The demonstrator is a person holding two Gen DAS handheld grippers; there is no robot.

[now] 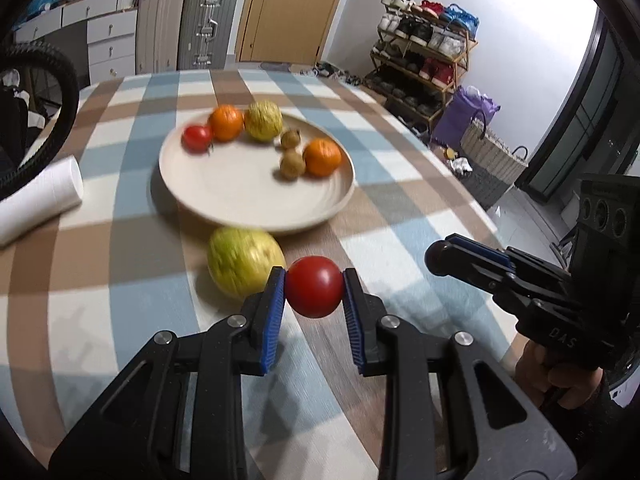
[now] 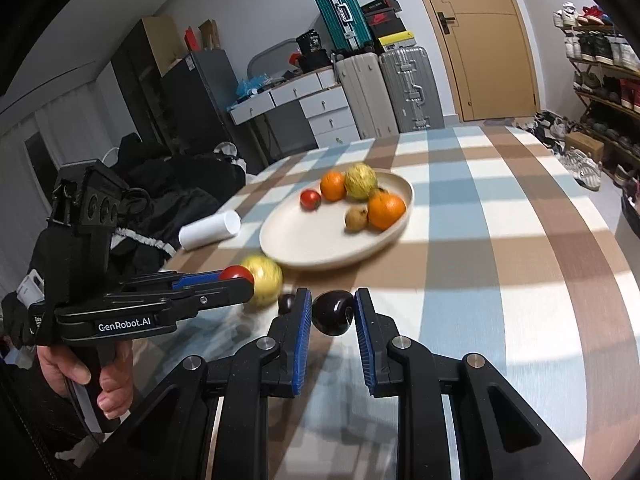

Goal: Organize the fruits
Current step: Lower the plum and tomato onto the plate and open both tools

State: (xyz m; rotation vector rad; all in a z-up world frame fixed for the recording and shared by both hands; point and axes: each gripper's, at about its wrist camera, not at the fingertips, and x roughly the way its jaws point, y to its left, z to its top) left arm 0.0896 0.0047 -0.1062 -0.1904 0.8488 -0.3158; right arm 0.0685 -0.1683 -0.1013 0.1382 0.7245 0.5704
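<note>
Blue-padded fingers (image 1: pixel 276 312) of my left gripper (image 1: pixel 314 294) fill the bottom of the left wrist view, reaching forward over the checked tablecloth (image 1: pixel 120 264) and pinched on a red tomato (image 1: pixel 314 292) at lower centre, one pad on each side of it. Just behind it to the left a large yellow-green fruit (image 1: pixel 244 262) lies on the cloth, close to the near rim of the plate (image 1: pixel 240 196).

At the right edge of that view my right gripper (image 1: pixel 440 260) comes in sideways, its tip pointing left; my hand (image 1: pixel 540 376) wraps its handle below.

From the right wrist view, my right gripper's (image 2: pixel 334 312) pads close on a dark, glossy plum (image 2: pixel 333 314) at lower centre, held off the cloth. A second small dark fruit (image 2: pixel 286 304) peeks out just left of the left pad. At lower left my other hand (image 2: pixel 96 372) holds the left gripper level, its fingers pointing right with the tomato between them, in front of the yellow-green fruit.

Further on, at mid-frame, the cream plate carries a small tomato (image 1: pixel 197 138), two oranges (image 1: pixel 227 122) (image 1: pixel 322 157), another yellow-green fruit (image 1: pixel 263 120) and two small brown fruits (image 1: pixel 292 164), all blurred. A white paper roll (image 1: pixel 40 196) lies at the left edge.

Beyond the table stand suitcases (image 1: pixel 208 24), a door (image 1: pixel 288 8) and a shoe rack (image 1: pixel 424 52)
</note>
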